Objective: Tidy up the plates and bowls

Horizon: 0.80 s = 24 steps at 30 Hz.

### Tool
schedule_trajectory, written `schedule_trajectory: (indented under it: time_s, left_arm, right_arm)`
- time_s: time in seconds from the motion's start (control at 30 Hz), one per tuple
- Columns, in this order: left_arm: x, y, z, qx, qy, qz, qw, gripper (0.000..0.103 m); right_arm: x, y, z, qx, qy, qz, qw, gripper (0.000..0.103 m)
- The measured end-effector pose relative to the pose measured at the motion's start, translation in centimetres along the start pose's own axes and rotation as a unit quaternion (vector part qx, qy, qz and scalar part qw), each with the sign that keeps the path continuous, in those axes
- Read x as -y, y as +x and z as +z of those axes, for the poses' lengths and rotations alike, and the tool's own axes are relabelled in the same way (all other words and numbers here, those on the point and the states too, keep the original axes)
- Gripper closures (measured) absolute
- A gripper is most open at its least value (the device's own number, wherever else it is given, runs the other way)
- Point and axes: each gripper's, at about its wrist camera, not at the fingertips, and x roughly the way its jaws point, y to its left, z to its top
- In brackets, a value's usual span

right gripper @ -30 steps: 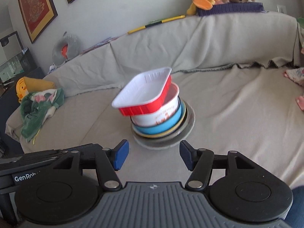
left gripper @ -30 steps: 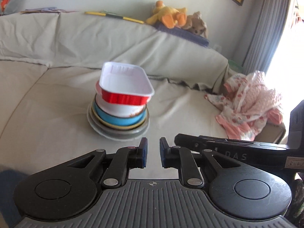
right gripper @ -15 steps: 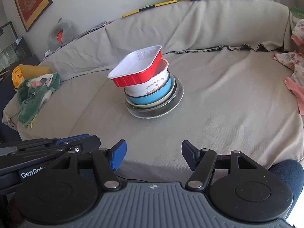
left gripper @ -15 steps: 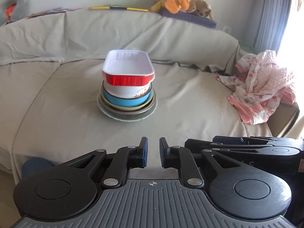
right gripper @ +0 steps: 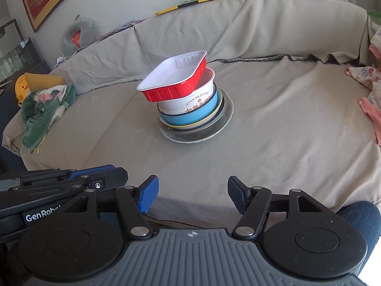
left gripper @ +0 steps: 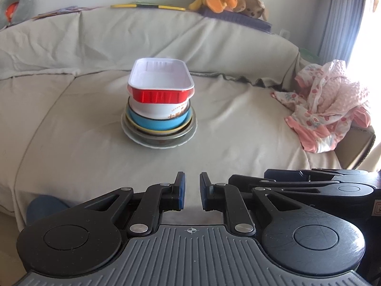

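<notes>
the stack (left gripper: 159, 109) sits in the middle of the covered sofa seat (left gripper: 71, 143), well back from the seat's front edge. from the bottom up it reads as a clear scalloped plate (right gripper: 221, 124), a dark-rimmed dish, a yellow-rimmed piece, a blue bowl (right gripper: 190, 116), a white printed bowl (right gripper: 188, 102) and a red tray (right gripper: 173, 81) with a white inside. the tray lies crooked on the white bowl, tilted and overhanging on one side in the right wrist view, so the pile looks done but not tidy.

the left gripper (left gripper: 191, 191) is held low and near the front edge, its fingers nearly pressed together with a narrow gap and nothing between them. the right gripper (right gripper: 191, 194) is just beside it, fingers spread wide and empty. neither touches the stack.

judging from this, the stacking step looks finished or close to it; if anything is left, it is squaring the red tray, which calls for a wide, light pinch on its thin rim without pushing the bowls sideways on the soft cushion.

there is open cloth all round the stack. a pink garment (left gripper: 328, 104) lies well apart on one side, a green cloth (right gripper: 42, 109) far off on the other, and the backrest (left gripper: 142, 35) rises behind.
</notes>
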Motion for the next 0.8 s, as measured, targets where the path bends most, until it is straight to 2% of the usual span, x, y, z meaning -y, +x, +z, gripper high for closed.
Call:
schedule_trajectory:
  time_s: [0.8]
  left_arm:
    - [0.12, 0.56, -0.23, -0.011, -0.004, -0.001, 0.9999, 0.088]
  right_arm:
    - [0.07, 0.50, -0.12, -0.005, 0.006, 0.001, 1.000, 0.038]
